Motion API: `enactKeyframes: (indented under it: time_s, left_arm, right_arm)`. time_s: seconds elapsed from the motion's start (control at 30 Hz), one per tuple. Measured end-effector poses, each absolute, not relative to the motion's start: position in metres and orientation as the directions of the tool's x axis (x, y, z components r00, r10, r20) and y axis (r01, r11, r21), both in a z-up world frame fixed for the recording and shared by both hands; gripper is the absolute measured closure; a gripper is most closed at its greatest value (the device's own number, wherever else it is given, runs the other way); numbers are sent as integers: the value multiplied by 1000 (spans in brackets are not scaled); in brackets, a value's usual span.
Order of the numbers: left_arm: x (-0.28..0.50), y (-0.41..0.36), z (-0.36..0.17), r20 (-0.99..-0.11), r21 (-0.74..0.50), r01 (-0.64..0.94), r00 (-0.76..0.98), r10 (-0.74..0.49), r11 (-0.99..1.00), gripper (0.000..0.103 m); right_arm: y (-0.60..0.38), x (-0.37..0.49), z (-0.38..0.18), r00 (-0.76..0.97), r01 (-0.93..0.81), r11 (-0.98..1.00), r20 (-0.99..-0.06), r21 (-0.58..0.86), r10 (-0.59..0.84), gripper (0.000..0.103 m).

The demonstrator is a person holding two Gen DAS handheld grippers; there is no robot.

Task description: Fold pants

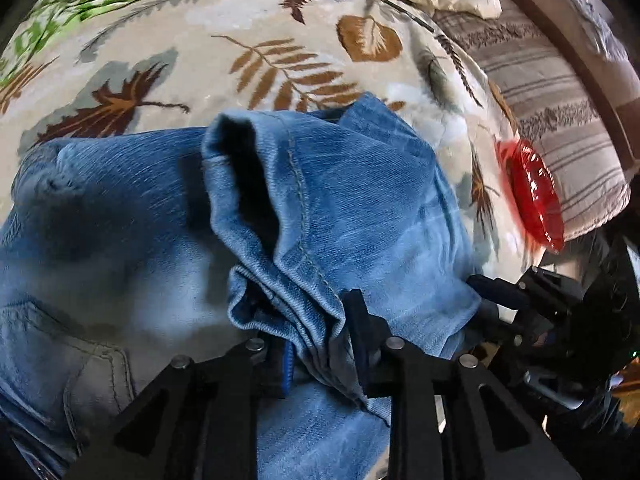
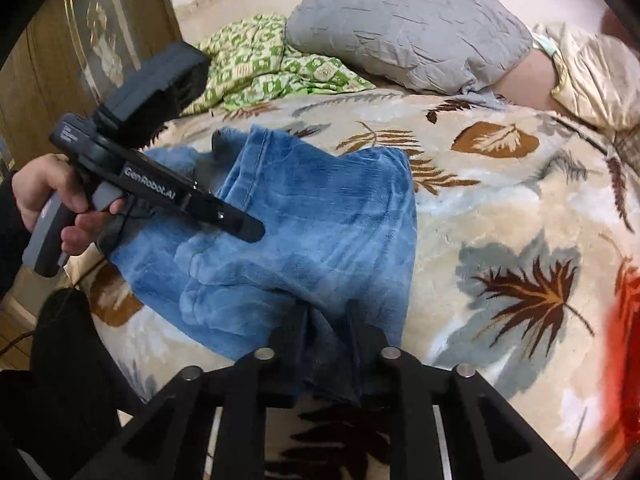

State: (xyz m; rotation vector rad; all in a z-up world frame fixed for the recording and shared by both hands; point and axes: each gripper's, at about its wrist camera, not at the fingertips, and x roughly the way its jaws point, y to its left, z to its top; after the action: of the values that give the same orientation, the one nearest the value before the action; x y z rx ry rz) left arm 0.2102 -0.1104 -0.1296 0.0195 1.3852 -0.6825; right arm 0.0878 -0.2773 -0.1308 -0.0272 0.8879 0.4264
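Jeans (image 1: 360, 200), judged soft, heavy and limp, are clamped at bunched hems, lower centre, by left gripper (image 1: 316, 340) and right gripper (image 2: 328, 344).

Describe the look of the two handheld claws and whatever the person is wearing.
Both claws, left and right, are matte black with triangular cutouts and silver pivot pins. The left unit's body reads "GenRobot.AI" in white above a grey handle. The sleeve looks dark.

Both wrist views look steeply down, close, sharing the jeans (image 1: 340, 208) on the bedspread (image 2: 500, 208).
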Motion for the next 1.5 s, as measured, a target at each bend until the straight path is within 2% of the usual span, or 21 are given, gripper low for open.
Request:
enactKeyframes:
  time_s: [0.07,0.1,0.13,0.2,0.27,0.47,0.57,0.77,1.0,1.23,1.33,1.5]
  left_arm:
    - [208,-107,-124,-906,-346,457,65,-419,819,57]
    - [204,-106,-117,-909,-318,454,104,-404,832,38]
    - [199,-99,-106,-901,-302,442,157,-404,845,23]
    - [191,-86,-91,-878,-330,426,188,-439,842,17]
    - [180,-77,-84,-879,-336,423,181,-442,842,17]
    - [130,-63,-62,-895,-248,383,262,-362,890,17]
    - [101,-53,-49,-908,-130,326,339,-244,936,17]
    - [42,-16,18,-873,25,314,470,-132,949,17]
    - [18,3,56,-904,192,321,427,39,927,17]
    - [0,3,80,-921,191,384,388,30,903,16]
    - [14,-4,70,-905,106,372,420,-65,922,15]
    - [64,-37,9,-876,-50,361,432,-215,931,15]
  right_arm:
    - [-275,85,-126,555,-379,915,-758,135,342,45]
    - [-277,82,-121,571,-368,923,-756,114,321,21]
    - [-281,77,-116,594,-360,928,-742,101,311,18]
    - [-286,70,-106,616,-370,924,-720,94,320,18]
    - [-295,68,-95,639,-371,926,-703,77,314,18]
    - [-313,87,-75,657,-393,919,-686,44,314,18]
    - [-317,103,-69,656,-396,918,-690,32,307,18]
    - [-313,120,-65,649,-442,896,-672,48,357,18]
    - [-296,123,-71,625,-483,874,-678,51,385,18]
    - [-293,125,-75,634,-466,883,-673,62,382,18]
    - [-295,127,-73,631,-457,886,-674,76,383,18]
    - [-302,122,-69,638,-445,895,-688,35,345,18]
